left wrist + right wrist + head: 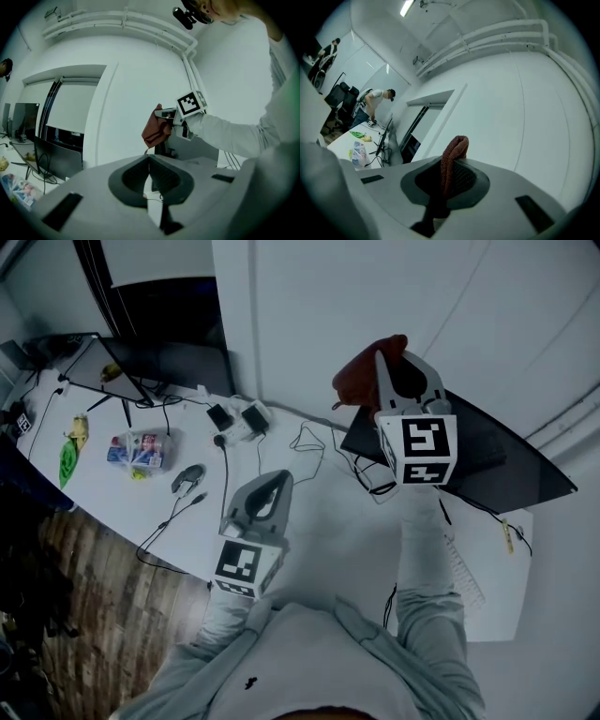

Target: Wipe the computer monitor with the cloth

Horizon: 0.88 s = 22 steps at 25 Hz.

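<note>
A reddish-brown cloth is pinched in my right gripper, which is raised just left of the top edge of a dark computer monitor. In the right gripper view the cloth sticks up between the jaws of the right gripper, with only the white wall ahead. My left gripper hangs lower, over the white desk, shut with nothing in it. The left gripper view shows its jaws closed together at the left gripper, and beyond them the right gripper holding the cloth.
The white desk carries cables, a mouse, snack packets, power adapters and a keyboard. A second monitor stands at the far left. A person bends over a distant desk.
</note>
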{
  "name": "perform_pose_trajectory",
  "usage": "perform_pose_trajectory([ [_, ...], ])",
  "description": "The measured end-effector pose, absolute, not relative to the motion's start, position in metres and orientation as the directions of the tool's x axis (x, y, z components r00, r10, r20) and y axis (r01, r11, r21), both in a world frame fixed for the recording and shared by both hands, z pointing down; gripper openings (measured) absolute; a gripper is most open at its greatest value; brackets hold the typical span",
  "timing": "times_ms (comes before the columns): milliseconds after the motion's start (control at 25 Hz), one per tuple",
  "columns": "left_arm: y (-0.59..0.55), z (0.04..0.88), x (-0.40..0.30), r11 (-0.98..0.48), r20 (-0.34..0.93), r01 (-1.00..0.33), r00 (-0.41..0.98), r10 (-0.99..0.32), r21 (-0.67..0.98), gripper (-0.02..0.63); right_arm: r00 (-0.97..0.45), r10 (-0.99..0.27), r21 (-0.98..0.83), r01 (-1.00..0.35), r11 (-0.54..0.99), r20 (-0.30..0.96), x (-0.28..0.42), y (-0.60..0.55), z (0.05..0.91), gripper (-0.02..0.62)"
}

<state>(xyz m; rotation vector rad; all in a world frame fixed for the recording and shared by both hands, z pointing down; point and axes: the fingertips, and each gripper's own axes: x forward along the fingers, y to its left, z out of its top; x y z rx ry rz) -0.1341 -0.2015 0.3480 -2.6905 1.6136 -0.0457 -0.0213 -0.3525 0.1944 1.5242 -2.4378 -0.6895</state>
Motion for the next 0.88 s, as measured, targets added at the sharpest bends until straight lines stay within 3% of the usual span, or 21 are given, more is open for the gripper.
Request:
perform_pose_trajectory([
  [280,-0.203,0.355,-0.139,-0.468,0.032,-0.884,0.468,-0.883,0.006,0.021,-0.395,-0.917,0.461,-0.823,0.331,-0.047,-0.014,-0.366,0.209,0.035],
  [880,-0.21,0.372,-0.145,-0.449,0.05,-0.893,0.451,-0.891,0.044,0.02,-0.403,-0.914,0.495,-0.803,0.333,-0.038,-0.029,-0.361,0.227,0.035],
])
